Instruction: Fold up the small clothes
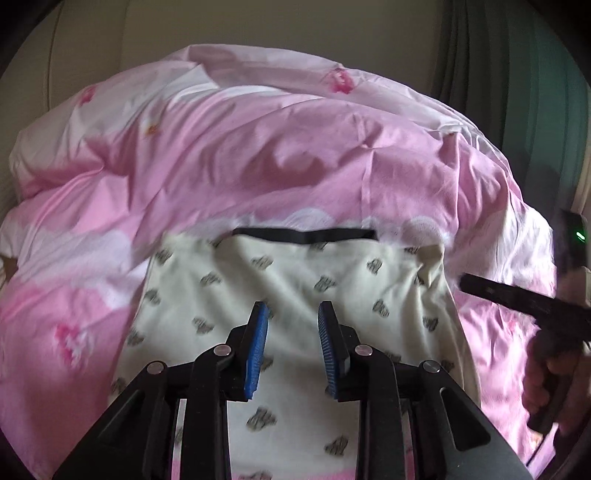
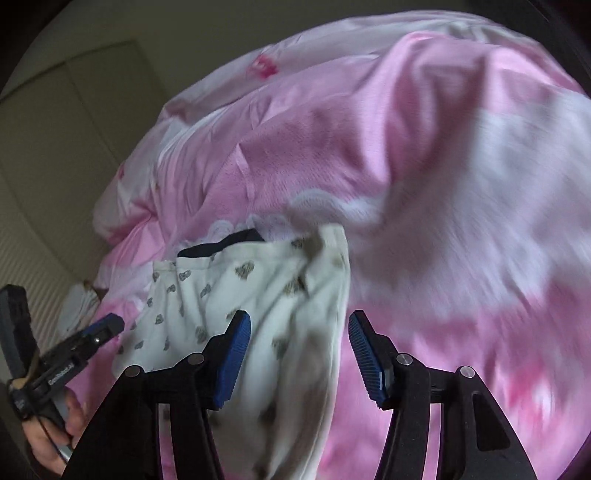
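Heart-print garment (image 1: 295, 280), left gripper (image 2: 110, 325) lettering unreadable

Garment (image 1: 295, 280): lying spread on the quilt (image 1: 258, 155), its banded edge (image 1: 306, 235) at the far side. Quilt: lying bunched behind the garment and reaching out on both sides of it. Left gripper (image 1: 293, 314): hanging above the garment's near half, nothing sitting between its jaws. Right gripper (image 2: 299, 332): hanging over the garment's right edge, that edge showing between its parted jaws, unpinched. Wall (image 1: 258, 26): standing behind the quilt. Curtain (image 1: 517, 81): hanging at far right.
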`<control>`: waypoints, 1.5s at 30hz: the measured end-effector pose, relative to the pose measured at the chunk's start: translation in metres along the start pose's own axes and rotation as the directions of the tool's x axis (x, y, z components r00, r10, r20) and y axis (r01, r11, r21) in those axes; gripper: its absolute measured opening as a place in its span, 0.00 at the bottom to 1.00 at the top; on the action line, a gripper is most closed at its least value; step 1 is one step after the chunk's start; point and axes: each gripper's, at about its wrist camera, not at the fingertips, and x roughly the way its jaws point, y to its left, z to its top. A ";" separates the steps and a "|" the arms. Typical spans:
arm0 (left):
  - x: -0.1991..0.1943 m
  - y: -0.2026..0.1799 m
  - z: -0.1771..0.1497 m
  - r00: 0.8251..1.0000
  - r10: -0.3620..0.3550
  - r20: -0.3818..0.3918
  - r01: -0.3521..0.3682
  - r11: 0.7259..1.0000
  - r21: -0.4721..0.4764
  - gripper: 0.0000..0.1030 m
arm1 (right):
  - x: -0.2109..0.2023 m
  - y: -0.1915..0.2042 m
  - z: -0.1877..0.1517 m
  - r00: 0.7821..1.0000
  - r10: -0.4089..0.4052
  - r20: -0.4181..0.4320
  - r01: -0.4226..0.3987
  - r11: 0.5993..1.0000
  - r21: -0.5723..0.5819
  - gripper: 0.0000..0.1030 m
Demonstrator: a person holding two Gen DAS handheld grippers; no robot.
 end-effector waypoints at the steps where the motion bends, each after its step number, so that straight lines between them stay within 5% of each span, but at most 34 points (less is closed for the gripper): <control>1: 0.002 -0.002 0.001 1.000 0.001 0.002 -0.001 1.000 0.005 0.28 | 0.010 -0.005 0.009 1.000 0.004 -0.014 -0.004 1.000 -0.007 0.55; 10: 0.026 0.000 0.000 1.000 0.002 -0.009 -0.002 1.000 0.016 0.32 | 0.059 -0.011 0.029 0.996 0.036 -0.081 -0.042 0.997 -0.068 0.53; 15: 0.033 0.005 -0.004 1.000 0.009 -0.011 -0.009 1.000 0.010 0.33 | 0.063 0.019 0.013 0.996 0.032 -0.079 -0.049 0.976 -0.213 0.28; 21: 0.035 0.006 -0.009 1.000 0.012 -0.020 -0.011 1.000 0.022 0.33 | 0.056 0.043 -0.013 0.998 -0.070 -0.006 0.060 0.893 -0.447 0.28; 27: 0.035 0.010 -0.011 1.000 0.013 -0.025 -0.012 1.000 0.012 0.33 | 0.049 0.044 -0.022 1.000 -0.014 -0.018 0.004 0.876 -0.483 0.28; 36: 0.037 0.015 -0.004 1.000 0.025 -0.014 -0.024 1.000 0.011 0.33 | 0.049 0.024 -0.003 0.996 -0.080 0.024 0.083 0.919 -0.385 0.32; 40: 0.044 0.021 0.003 0.999 0.043 -0.015 -0.043 0.999 0.003 0.33 | 0.071 0.010 0.007 0.995 -0.032 -0.093 0.001 0.949 -0.316 0.45; 45: 0.052 0.030 0.007 0.998 0.066 -0.015 -0.066 0.998 0.000 0.33 | 0.087 -0.009 0.017 0.984 0.116 -0.139 -0.140 0.975 -0.175 0.44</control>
